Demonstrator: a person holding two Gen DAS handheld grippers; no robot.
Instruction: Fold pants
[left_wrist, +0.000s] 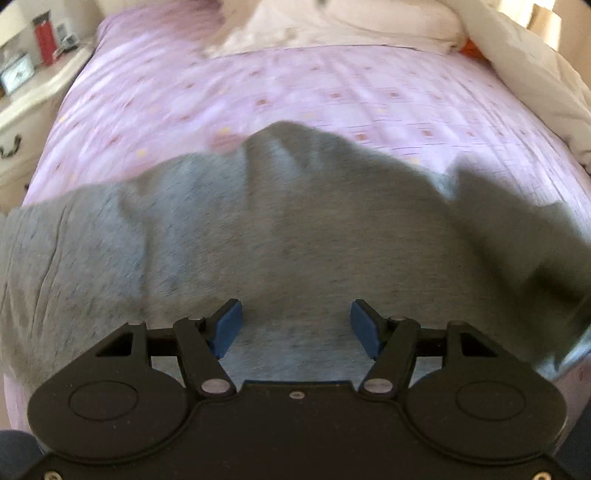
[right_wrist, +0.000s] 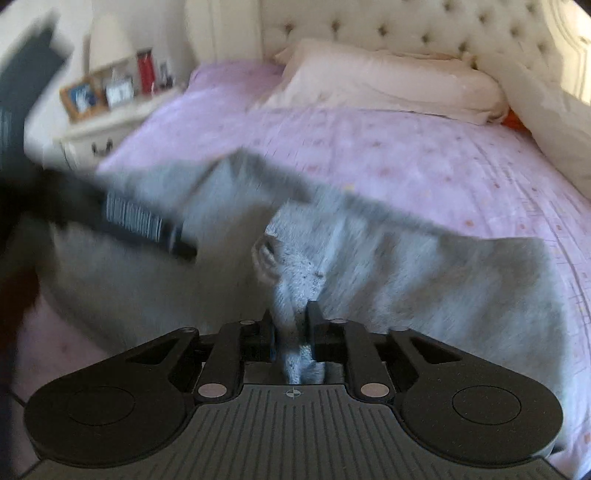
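Observation:
Grey pants (left_wrist: 258, 236) lie rumpled across the near part of a bed with a pink patterned sheet (left_wrist: 295, 85). My left gripper (left_wrist: 295, 325) is open, its blue pads (left_wrist: 229, 323) apart just above the grey fabric, holding nothing. In the right wrist view the pants (right_wrist: 424, 273) are lifted and blurred. My right gripper (right_wrist: 291, 321) is shut on a bunched edge of the pants. The left gripper (right_wrist: 140, 218) shows as a dark blurred bar at the left of that view.
A pillow (right_wrist: 388, 85) and a tufted headboard (right_wrist: 406, 26) are at the far end. A white duvet (left_wrist: 535, 74) is piled at the right. A nightstand (right_wrist: 110, 122) at the left holds a red bottle (right_wrist: 144, 70) and picture frames.

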